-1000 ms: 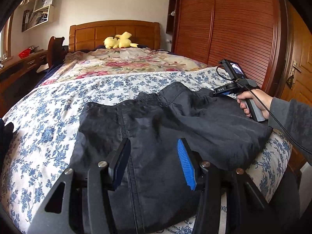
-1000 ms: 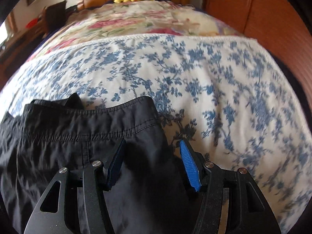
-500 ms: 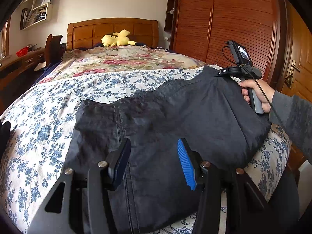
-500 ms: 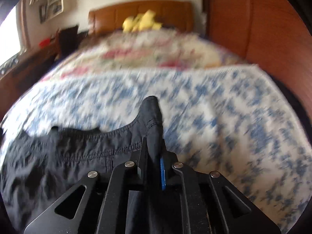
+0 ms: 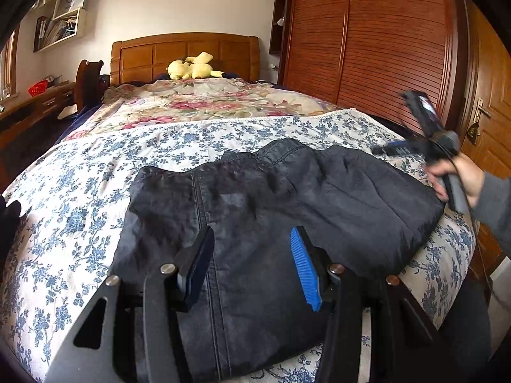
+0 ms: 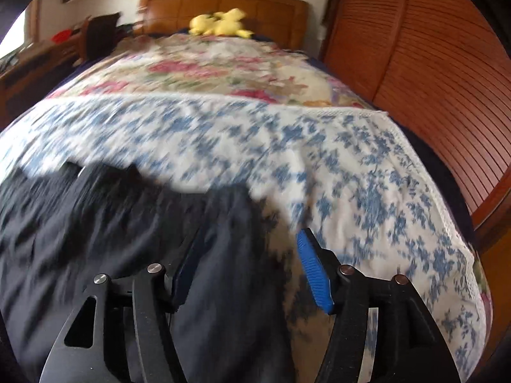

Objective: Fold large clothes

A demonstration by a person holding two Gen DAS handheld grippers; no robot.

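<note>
Now black garment point(image 5: 271, 210) lengthwise across bed point(image 5: 80, 191); L tongs point(image 5: 252, 261) spread, R tongs point(image 6: 249, 271) opening, empty.

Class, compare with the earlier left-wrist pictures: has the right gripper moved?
Yes. The right gripper has swung right and down, off the dark garment's raised corner, toward the door; its jaws are opening.

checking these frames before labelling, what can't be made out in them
- Left wrist view: the near hem of the dark garment is hidden behind the left gripper.
- Left wrist view: the right gripper is motion-blurred; its fingers cannot be read.
- Right wrist view: the garment's edge on the blue floral sheet is smeared by blur.
- Shelf contents are too small.
</note>
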